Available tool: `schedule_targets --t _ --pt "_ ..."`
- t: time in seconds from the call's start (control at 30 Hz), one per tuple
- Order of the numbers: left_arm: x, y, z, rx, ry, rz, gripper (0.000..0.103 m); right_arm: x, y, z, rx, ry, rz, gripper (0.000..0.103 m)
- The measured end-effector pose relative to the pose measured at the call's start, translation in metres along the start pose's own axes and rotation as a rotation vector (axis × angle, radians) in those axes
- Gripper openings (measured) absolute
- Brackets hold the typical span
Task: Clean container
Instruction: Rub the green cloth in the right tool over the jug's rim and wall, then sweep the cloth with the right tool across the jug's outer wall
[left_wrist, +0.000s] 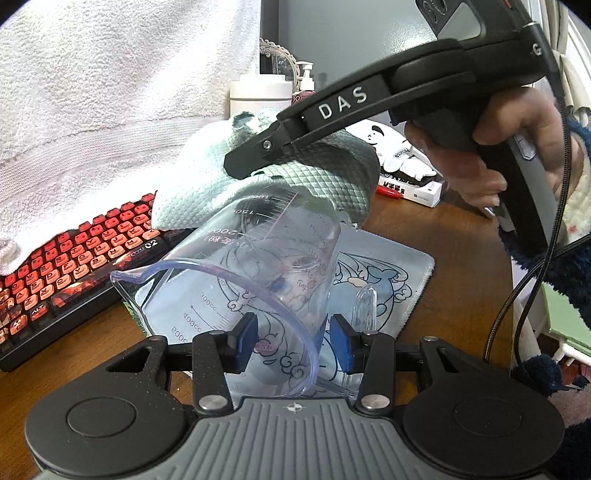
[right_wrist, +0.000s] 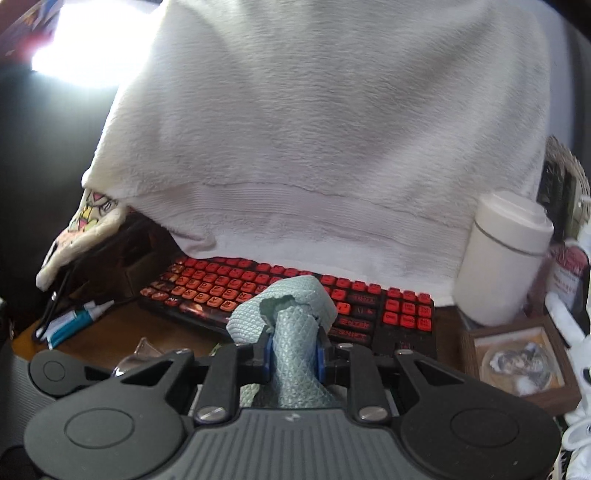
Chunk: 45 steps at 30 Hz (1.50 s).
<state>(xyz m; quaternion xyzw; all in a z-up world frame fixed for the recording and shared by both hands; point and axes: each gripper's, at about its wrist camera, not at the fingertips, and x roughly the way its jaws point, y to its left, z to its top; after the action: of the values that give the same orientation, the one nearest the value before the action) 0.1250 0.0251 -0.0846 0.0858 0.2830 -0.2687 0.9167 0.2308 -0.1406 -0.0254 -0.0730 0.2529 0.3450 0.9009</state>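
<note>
A clear plastic measuring cup (left_wrist: 266, 258) with printed scale marks lies tilted, its base pointing away and its rim toward the camera. My left gripper (left_wrist: 293, 338) is shut on the cup's wall near the rim, one blue pad inside and one outside. A pale green waffle-textured cloth (left_wrist: 325, 181) is draped over the cup's raised base. My right gripper (left_wrist: 251, 166), held by a hand (left_wrist: 517, 147), comes in from the upper right and presses the cloth there. In the right wrist view the right gripper (right_wrist: 293, 354) is shut on the bunched cloth (right_wrist: 291, 332).
A red-keyed keyboard (left_wrist: 74, 266) lies at the left under a white towel (left_wrist: 92, 92). A printed mouse pad (left_wrist: 388, 280) lies beneath the cup. A white canister (right_wrist: 506, 258), a framed picture (right_wrist: 517, 358) and a small tube (right_wrist: 74, 317) stand on the wooden desk.
</note>
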Motion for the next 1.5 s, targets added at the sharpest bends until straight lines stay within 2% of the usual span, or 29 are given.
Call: schedule_targets --t 0.1,0.37,0.53,0.9,1.07,1.23,1.37,1.5 --pt "-0.001 -0.005 0.001 0.000 0.000 0.000 0.043 -0.001 0.008 0.000 -0.003 -0.005 0.025 0.020" --pt "0.002 0.008 -0.001 0.000 0.000 0.000 0.043 -0.004 0.057 -0.001 -0.071 -0.009 0.163 0.020" --pt "0.002 0.009 -0.001 -0.001 0.000 -0.002 0.043 -0.006 0.053 -0.002 -0.061 -0.010 0.174 0.020" --pt "0.003 0.006 0.000 -0.001 0.000 -0.002 0.043 -0.010 0.000 -0.005 -0.001 -0.012 -0.009 0.020" --pt "0.003 0.006 -0.001 -0.003 0.000 -0.003 0.043 -0.013 0.002 -0.009 0.013 -0.023 -0.015 0.020" --pt "0.001 0.010 -0.001 -0.002 -0.001 -0.003 0.043 -0.016 0.025 -0.012 0.009 -0.042 0.049 0.020" --pt "0.002 0.010 -0.002 -0.001 -0.001 -0.003 0.043 -0.021 0.045 -0.016 0.019 -0.058 0.134 0.020" --pt "0.002 0.011 -0.003 0.000 -0.001 -0.002 0.043 -0.025 0.053 -0.020 0.015 -0.074 0.161 0.020"
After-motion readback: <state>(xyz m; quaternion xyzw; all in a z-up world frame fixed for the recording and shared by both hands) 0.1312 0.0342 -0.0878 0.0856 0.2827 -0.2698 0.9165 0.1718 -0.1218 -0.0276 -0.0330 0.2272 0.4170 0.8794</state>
